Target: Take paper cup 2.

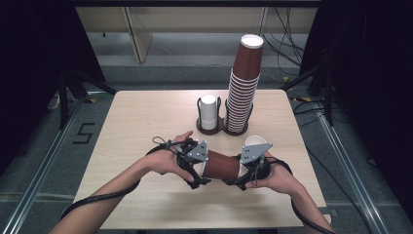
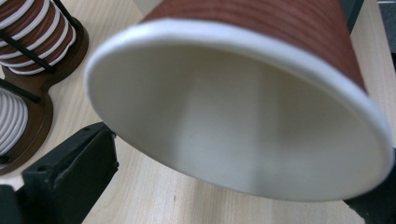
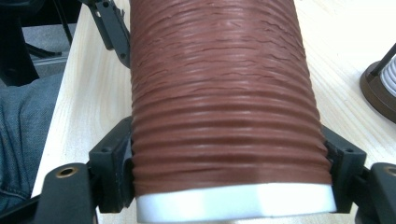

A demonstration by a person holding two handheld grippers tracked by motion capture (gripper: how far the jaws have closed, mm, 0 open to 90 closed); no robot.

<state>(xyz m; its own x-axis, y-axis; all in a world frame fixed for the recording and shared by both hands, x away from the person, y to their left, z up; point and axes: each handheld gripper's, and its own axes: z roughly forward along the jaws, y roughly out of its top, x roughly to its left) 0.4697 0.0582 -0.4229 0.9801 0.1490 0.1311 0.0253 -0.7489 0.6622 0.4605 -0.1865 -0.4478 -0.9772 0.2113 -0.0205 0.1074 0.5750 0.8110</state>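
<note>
A brown ribbed paper cup [image 1: 221,165] lies level between my two grippers above the table's front half. Its white mouth [image 2: 243,121] faces my left gripper [image 1: 198,174], whose black jaws stand wide on either side of the rim; whether the pads press on it is unclear. My right gripper [image 1: 238,176] is shut on the cup's narrow end, and in the right gripper view its jaws clamp both sides of the ribbed wall [image 3: 224,93] just above the white band.
A dark two-ring holder [image 1: 221,130] stands mid-table, holding a short white stack [image 1: 208,112] and a tall brown cup stack [image 1: 243,92]. Another white-mouthed cup [image 1: 255,142] shows just behind my right gripper. The wooden table [image 1: 146,126] has bare room left and front.
</note>
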